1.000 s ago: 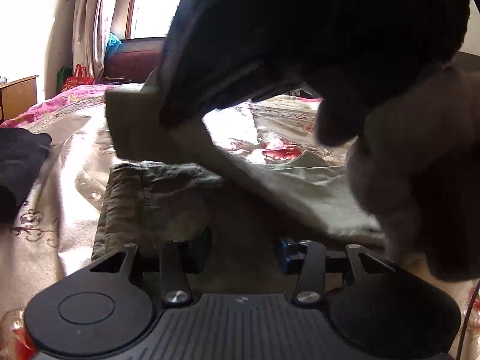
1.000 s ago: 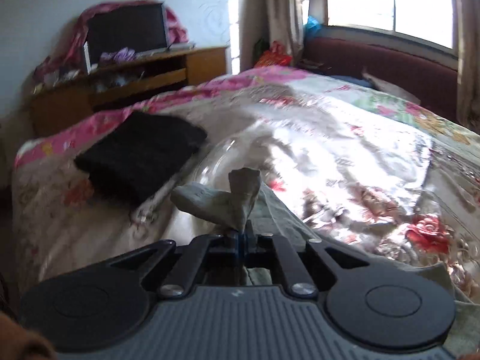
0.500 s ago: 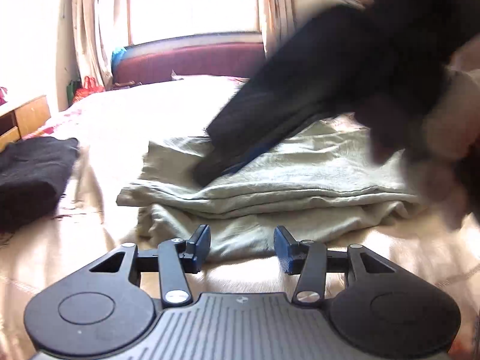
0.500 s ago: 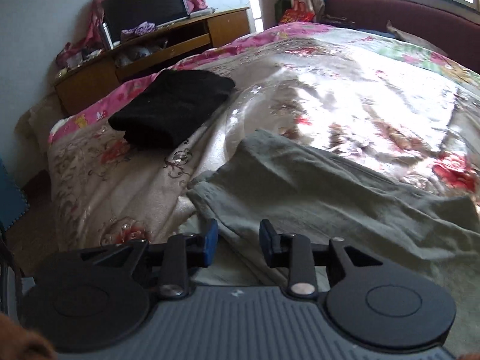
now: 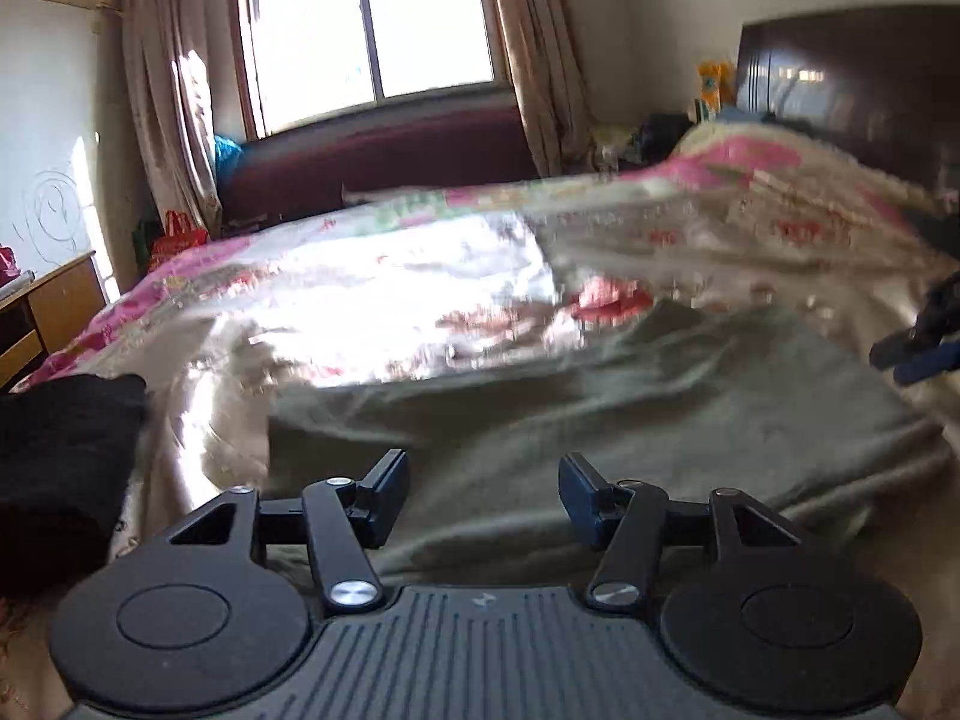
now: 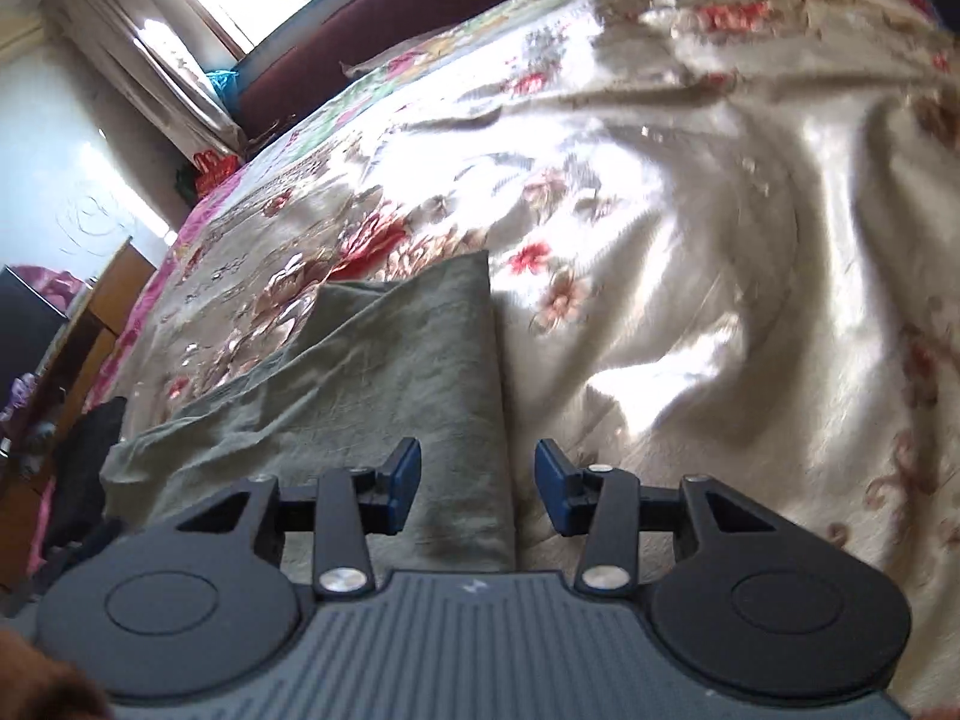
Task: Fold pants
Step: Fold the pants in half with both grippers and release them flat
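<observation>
Grey-green pants (image 5: 600, 420) lie folded flat on the floral bedspread (image 5: 390, 294). My left gripper (image 5: 483, 498) is open and empty, just above the near edge of the pants. In the right wrist view the pants (image 6: 372, 396) lie as a folded stack with a straight right edge. My right gripper (image 6: 477, 483) is open and empty over that right edge, one finger over the cloth and one over the bedspread (image 6: 720, 240). The right gripper's blue fingertips (image 5: 918, 354) also show at the right edge of the left wrist view, beyond the pants.
A folded black garment (image 5: 60, 456) lies on the bed left of the pants and also shows in the right wrist view (image 6: 84, 468). A wooden cabinet (image 5: 54, 306) stands left of the bed. A dark headboard (image 5: 852, 96) is at the right, a window (image 5: 372, 24) behind.
The right gripper let go of the pants and opened, then swung to the stack's right edge. The arm that blocked the left view moved away. Both grippers rose and turned.
</observation>
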A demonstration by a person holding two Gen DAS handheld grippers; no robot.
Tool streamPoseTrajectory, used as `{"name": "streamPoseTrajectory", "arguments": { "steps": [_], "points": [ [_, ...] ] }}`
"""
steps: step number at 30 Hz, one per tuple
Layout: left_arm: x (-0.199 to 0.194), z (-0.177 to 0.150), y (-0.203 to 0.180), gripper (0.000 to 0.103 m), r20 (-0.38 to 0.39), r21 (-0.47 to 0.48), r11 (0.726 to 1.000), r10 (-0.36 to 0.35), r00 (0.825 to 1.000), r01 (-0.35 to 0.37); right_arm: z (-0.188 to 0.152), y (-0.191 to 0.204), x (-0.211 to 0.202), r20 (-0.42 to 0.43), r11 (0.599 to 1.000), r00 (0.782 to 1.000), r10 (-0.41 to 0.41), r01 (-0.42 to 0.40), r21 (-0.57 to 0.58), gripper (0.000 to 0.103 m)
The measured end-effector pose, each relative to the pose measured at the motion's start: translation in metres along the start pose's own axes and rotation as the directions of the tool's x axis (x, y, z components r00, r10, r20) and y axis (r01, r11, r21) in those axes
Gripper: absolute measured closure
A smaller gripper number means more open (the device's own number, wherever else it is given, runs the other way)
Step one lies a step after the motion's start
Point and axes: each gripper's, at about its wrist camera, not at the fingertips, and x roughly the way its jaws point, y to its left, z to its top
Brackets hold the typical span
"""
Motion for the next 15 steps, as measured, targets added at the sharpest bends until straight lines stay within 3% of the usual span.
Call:
{"name": "streamPoseTrajectory", "arguments": {
  "steps": [1, 5, 8, 10, 13, 15],
  "points": [
    [0.010, -0.006, -0.004, 0.035, -0.048, 0.025, 1.000, -0.004, 0.999, 0.005, -0.001, -0.004, 0.007, -0.033, 0.999, 0.999, 0.041, -0.040, 0.012, 0.057],
    [0.000, -0.012, -0.018, 0.034, -0.049, 0.075, 0.997, -0.001, 0.999, 0.005, -0.001, -0.014, 0.027, -0.050, 0.991, 0.990, 0.132, -0.131, 0.031, 0.052],
    [0.000, -0.008, -0.021, 0.034, -0.063, 0.107, 0.994, 0.013, 0.998, -0.006, 0.001, -0.023, 0.020, -0.057, 0.947, 0.953, 0.297, -0.286, 0.144, 0.056],
    [-0.007, -0.007, -0.022, 0.034, -0.061, 0.142, 0.990, 0.017, 0.998, -0.008, 0.000, -0.023, 0.016, -0.044, 0.920, 0.925, 0.377, -0.369, 0.135, 0.056],
    [-0.003, -0.002, -0.024, 0.034, -0.067, 0.177, 0.984, 0.016, 0.998, -0.004, 0.004, -0.030, 0.043, -0.097, 0.951, 0.949, 0.299, -0.287, 0.114, 0.059],
    [-0.001, 0.002, -0.025, 0.034, -0.070, 0.177, 0.984, 0.016, 0.997, -0.003, 0.006, -0.043, 0.055, -0.057, 0.912, 0.929, 0.367, -0.347, 0.217, 0.061]
  ]
}}
